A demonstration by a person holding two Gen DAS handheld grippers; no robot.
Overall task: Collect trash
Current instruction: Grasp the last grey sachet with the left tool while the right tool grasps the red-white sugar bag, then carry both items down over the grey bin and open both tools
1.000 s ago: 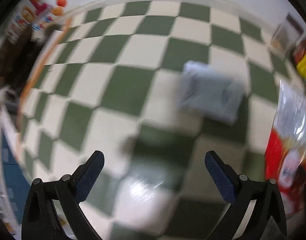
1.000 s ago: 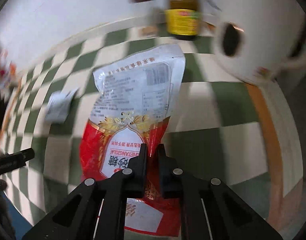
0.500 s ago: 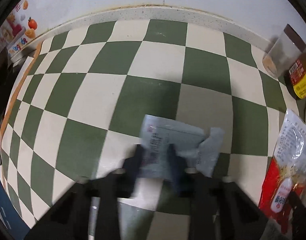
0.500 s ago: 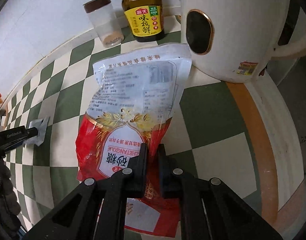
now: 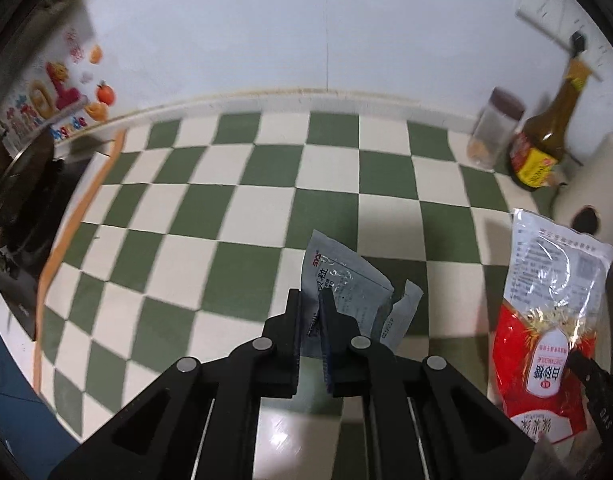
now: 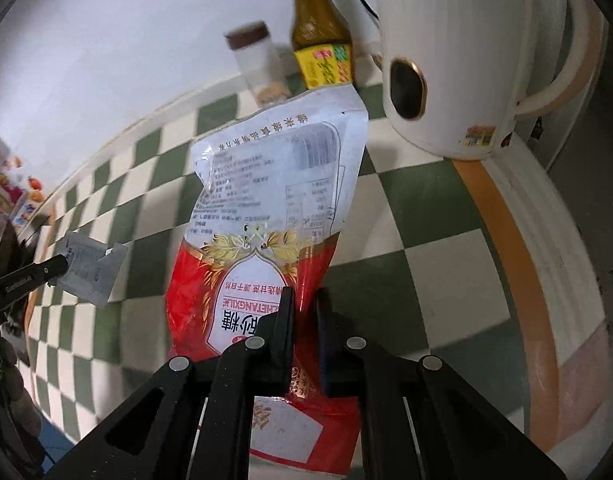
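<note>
My left gripper point(image 5: 311, 300) is shut on a small grey torn packet point(image 5: 354, 300) and holds it above the green-and-cream checked counter point(image 5: 226, 208). The packet also shows in the right wrist view point(image 6: 88, 266), with the left gripper's fingertip point(image 6: 54, 268) on it. My right gripper point(image 6: 305, 300) is shut on a large red-and-clear sugar bag point(image 6: 274, 208) and holds it lifted off the counter. The same bag shows at the right of the left wrist view point(image 5: 546, 320).
A brown sauce bottle point(image 6: 322, 40) and a clear jar with a brown lid point(image 6: 258, 64) stand by the back wall. A white kettle point(image 6: 458, 52) stands at the right. A black stove point(image 5: 22, 200) lies at the left, past an orange strip.
My left gripper was open above the grey packet, then came down, shut on it and lifted it. My right gripper has kept hold of the sugar bag and raised it a little.
</note>
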